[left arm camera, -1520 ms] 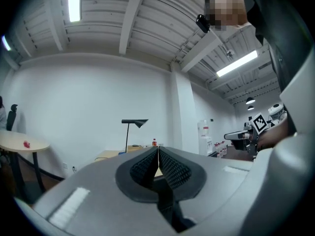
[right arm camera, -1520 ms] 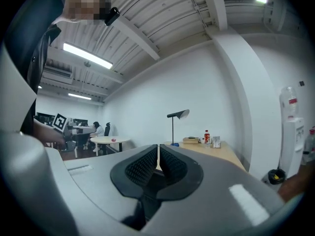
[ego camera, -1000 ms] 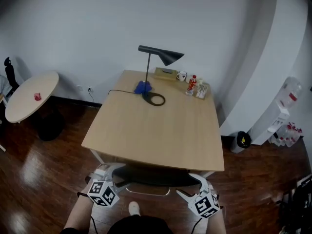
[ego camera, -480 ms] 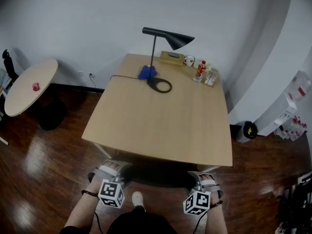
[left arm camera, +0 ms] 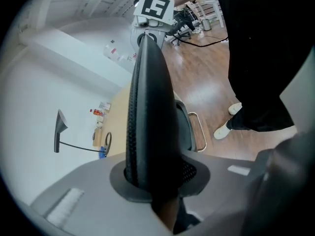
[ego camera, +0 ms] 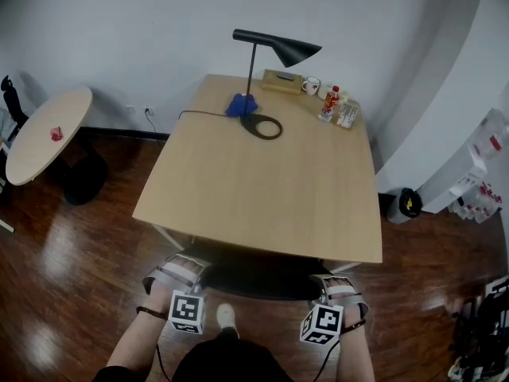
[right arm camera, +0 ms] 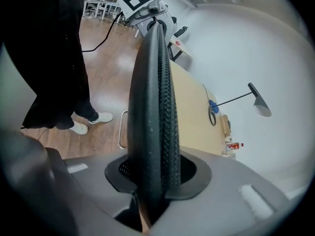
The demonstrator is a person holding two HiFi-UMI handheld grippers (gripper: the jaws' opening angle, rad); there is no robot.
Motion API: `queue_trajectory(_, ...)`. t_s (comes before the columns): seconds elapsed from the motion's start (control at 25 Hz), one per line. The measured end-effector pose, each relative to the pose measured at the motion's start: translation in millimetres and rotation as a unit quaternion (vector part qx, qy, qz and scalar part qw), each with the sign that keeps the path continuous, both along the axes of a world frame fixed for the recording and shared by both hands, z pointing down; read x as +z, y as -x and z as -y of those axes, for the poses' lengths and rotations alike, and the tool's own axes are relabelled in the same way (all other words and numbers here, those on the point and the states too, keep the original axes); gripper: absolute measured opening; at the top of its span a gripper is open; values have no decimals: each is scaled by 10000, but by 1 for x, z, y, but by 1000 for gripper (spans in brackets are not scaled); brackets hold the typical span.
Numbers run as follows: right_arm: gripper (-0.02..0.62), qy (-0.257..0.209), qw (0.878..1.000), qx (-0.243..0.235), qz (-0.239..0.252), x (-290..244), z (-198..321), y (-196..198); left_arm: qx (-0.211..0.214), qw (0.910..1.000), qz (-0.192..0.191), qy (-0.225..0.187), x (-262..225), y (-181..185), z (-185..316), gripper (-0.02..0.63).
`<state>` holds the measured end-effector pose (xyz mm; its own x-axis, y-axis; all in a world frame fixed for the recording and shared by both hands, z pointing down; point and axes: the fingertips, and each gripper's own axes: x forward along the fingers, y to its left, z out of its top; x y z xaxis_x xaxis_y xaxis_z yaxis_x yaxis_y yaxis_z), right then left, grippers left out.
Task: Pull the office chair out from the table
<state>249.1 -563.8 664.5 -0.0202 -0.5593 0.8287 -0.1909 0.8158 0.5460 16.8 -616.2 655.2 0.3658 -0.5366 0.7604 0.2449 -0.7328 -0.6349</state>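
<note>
The left tongs (ego camera: 176, 267) are closing on the left end of the office chair's (ego camera: 254, 273) backrest (left arm camera: 147, 107). In the left gripper view the dark rim is filling the notch between the jaws, and the pads appear to be pressing on both of its faces. The office chair is sitting tucked in at the near edge of the tabletop (ego camera: 262, 189), with its seat reaching under the wood, between the two tongs and right in front of the person's shoe (ego camera: 226, 317). The right tongs (ego camera: 340, 287) are closing the same way on the right end of the backrest, whose rim is standing wedged between their jaws in the right gripper view.

The grasping step looks almost finished, and the pull itself is not yet under way. The next move is probably calling for both grips to firm up evenly, followed by a straight, level draw toward the person, so the chair is rolling out without twisting or snagging on the tabletop's edge.

The backrest is a thin, curved black shell, smooth on one face and finely meshed on the other. The tabletop is pale, matte wood, rectangular with softened corners. The floor (ego camera: 71, 269) is dark, glossy wood. A slim black lamp (ego camera: 274, 50) is standing at the far side.
</note>
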Motion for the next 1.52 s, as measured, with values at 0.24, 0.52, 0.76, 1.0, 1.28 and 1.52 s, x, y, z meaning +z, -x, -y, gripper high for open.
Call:
queue_trajectory(0.24, 120, 163, 9999, -19, -14, 2, 1, 1, 0, 9998, 130, 164, 5, 3, 1, 66)
queue_trajectory(0.52, 69, 874, 9960, -172, -21, 7, -17, 1, 98, 9987, 269, 430, 9, 1, -8, 51)
queue_trajectory(0.76, 51, 1221, 9922, -254, -61, 2, -39, 14, 157, 9980, 352, 500, 5, 12, -20, 46)
queue_trajectory(1.0, 48, 1219, 9923, -230, -57, 3, -59, 17, 140, 9979, 384, 503, 5, 15, -37, 46)
queue_trajectory(1.28, 41, 1226, 9920, -315, -40, 5, -100, 22, 65, 9977, 411, 534, 8, 20, -79, 46)
queue_trajectory(1.52, 43, 1247, 9914, -397, -46, 1, -128, 29, 5, 9974, 438, 574, 5, 28, -109, 46)
